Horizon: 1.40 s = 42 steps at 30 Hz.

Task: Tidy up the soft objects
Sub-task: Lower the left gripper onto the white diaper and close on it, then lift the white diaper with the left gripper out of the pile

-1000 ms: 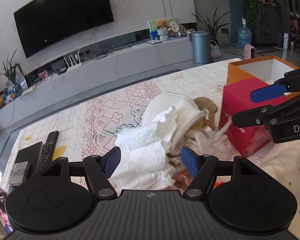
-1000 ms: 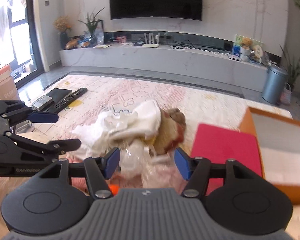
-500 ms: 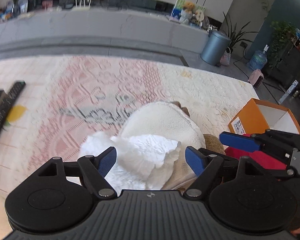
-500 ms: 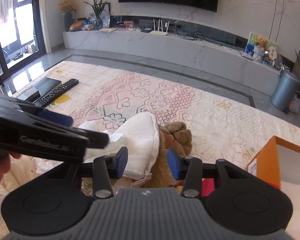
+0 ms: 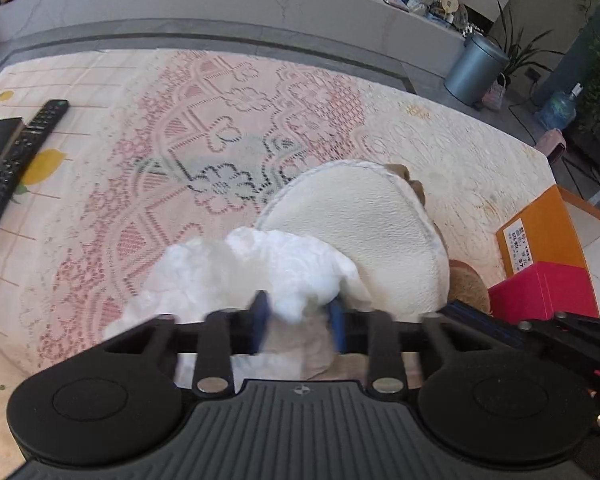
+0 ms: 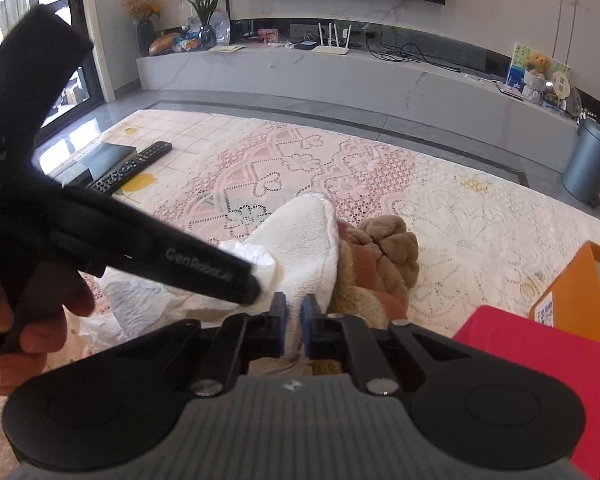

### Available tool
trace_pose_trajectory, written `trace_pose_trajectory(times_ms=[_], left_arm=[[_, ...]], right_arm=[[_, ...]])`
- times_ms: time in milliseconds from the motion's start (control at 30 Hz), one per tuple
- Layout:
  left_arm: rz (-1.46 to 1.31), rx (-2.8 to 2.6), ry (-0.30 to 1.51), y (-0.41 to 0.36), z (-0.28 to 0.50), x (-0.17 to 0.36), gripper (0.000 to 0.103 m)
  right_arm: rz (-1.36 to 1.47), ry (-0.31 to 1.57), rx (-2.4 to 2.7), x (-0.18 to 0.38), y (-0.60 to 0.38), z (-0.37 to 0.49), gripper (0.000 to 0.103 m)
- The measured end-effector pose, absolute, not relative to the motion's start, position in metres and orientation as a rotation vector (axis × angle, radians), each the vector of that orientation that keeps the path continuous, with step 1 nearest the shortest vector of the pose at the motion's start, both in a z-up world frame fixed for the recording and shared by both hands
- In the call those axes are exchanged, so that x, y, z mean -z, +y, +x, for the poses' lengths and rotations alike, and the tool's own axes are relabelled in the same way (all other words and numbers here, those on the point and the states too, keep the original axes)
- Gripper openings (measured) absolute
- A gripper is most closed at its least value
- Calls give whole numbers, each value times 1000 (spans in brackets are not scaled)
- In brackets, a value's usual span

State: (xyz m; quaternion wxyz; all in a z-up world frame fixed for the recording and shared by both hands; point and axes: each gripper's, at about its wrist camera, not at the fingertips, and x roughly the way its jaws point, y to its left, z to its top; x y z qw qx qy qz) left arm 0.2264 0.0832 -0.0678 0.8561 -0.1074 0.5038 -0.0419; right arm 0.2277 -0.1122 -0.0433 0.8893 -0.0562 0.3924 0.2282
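A pile of soft things lies on the lace-covered table: white crumpled paper (image 5: 292, 276), a cream fleece cloth (image 5: 360, 232) and a brown plush toy (image 6: 384, 248) under it. My left gripper (image 5: 298, 322) points down at the pile. Its jaws are closing, and the blurred blue pads pinch a wad of the white paper. In the right wrist view my right gripper (image 6: 294, 328) is shut on the near edge of the cream cloth (image 6: 304, 248). The left gripper (image 6: 254, 290) reaches in from the left there, held by a hand (image 6: 20, 320).
A red box (image 5: 548, 292) and an open orange box (image 5: 540, 232) stand right of the pile. A black remote (image 5: 24, 148) and a flat black device (image 6: 100, 156) lie at the table's left end. A grey bin (image 6: 592, 164) stands on the floor beyond.
Both grippers have dropped onto the pile and their jaws have closed, the left on the white paper and the right on the cream cloth. The left gripper has tipped downward.
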Motion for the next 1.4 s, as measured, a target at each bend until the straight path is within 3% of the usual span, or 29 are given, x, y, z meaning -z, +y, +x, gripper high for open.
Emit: trace_pose_trajectory(times_ms=[33, 100, 333, 667, 733, 800, 933, 1033, 1133, 1167, 1200, 1233, 1267, 1333, 1400], left_arm=[[-226, 83, 1039, 87, 222, 63, 13], [-219, 72, 1005, 92, 212, 52, 7], [-208, 36, 976, 109, 176, 33, 5], [-192, 89, 1065, 120, 151, 75, 5], [-165, 114, 1053, 117, 148, 77, 5], [-146, 132, 1050, 116, 147, 78, 5], [-123, 171, 1057, 116, 144, 81, 5], [-99, 187, 1058, 115, 141, 82, 5], [-114, 196, 1055, 118, 136, 80, 5], [-125, 196, 1053, 121, 134, 79, 6], [-136, 191, 1055, 124, 132, 77, 16], [-152, 192, 1057, 127, 130, 76, 24], [-172, 191, 1060, 130, 127, 74, 29], [-222, 184, 1052, 138, 121, 69, 58], [-279, 164, 1034, 147, 116, 66, 70]], right_arm=[[-113, 809, -470, 40, -115, 225, 0], [-93, 792, -471, 33, -120, 221, 0], [-44, 756, -525, 10, -119, 202, 3], [-52, 795, -595, 24, -93, 191, 5], [-15, 794, -602, 22, -93, 195, 10], [27, 784, -608, 15, -93, 201, 36], [90, 767, -662, 5, -84, 212, 39], [162, 804, -734, 10, -69, 220, 48], [153, 878, -762, 29, -50, 224, 46], [144, 911, -758, 37, -45, 225, 34], [145, 941, -760, 45, -43, 226, 11], [155, 969, -761, 53, -42, 227, 5], [168, 986, -757, 58, -43, 227, 5], [170, 1006, -738, 68, -46, 225, 5], [154, 1024, -721, 76, -50, 222, 5]])
